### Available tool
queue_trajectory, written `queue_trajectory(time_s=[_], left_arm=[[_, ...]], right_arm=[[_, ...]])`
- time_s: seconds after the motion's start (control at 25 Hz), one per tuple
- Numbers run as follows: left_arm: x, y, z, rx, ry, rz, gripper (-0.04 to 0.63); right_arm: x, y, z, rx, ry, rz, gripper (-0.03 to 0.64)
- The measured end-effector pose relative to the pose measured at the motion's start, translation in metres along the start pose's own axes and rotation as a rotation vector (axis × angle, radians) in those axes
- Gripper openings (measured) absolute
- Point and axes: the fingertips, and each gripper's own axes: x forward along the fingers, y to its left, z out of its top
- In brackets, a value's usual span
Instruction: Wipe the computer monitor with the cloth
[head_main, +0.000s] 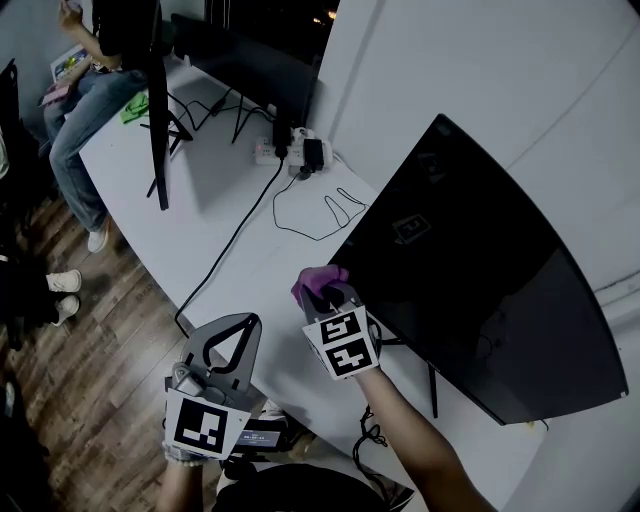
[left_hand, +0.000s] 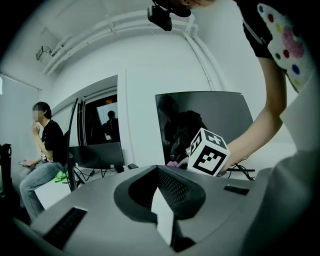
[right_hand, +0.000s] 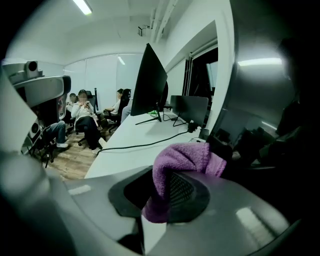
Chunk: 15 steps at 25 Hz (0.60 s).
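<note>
The right tongs (head_main: 322, 292) are clamped on a purple cloth (head_main: 317, 282), which bunches up out of the tips and folds over to one side, as the right gripper view shows plainly (right_hand: 186, 161). The cloth sits just beside the lower left end of the big dark monitor (head_main: 480, 290); whether it is actually pressing on the glass I can't tell. The screen is off and only gives back dim reflections, and it stands close to the white wall (head_main: 480, 60) on a long white surface (head_main: 215, 215). The left tongs (head_main: 246, 324) hang lower, out by the near edge of the surface and well apart from the monitor, with the tips brought together and nothing between them. Not much crowds the screen itself: a thin wire (head_main: 318, 215) lies in a loose loop on the surface in front of its left end, and a black cable (head_main: 232, 243) runs from the power strip (head_main: 285, 150) down across the surface to the near edge, passing left of the cloth. Farther along, a second monitor (head_main: 156, 100) stands edge-on to us, and beyond it a seated person (head_main: 85, 105) in jeans is at the far end, feet on the wooden floor (head_main: 90, 370).
</note>
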Motion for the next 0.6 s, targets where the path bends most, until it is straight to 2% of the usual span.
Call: queue_trajectory(time_s=[0.28,0.6], left_arm=[[-0.003,0.006,-0.004,-0.006,0.005,0.019,0.005],[-0.001,0.003,-0.005,-0.011,0.008,0.011,0.005]], right_arm=[[0.014,0.016,0.021,-0.043,-0.019,0.052,0.067],[0.022,0.001,0.007,0.027,0.013,0.045,0.067]])
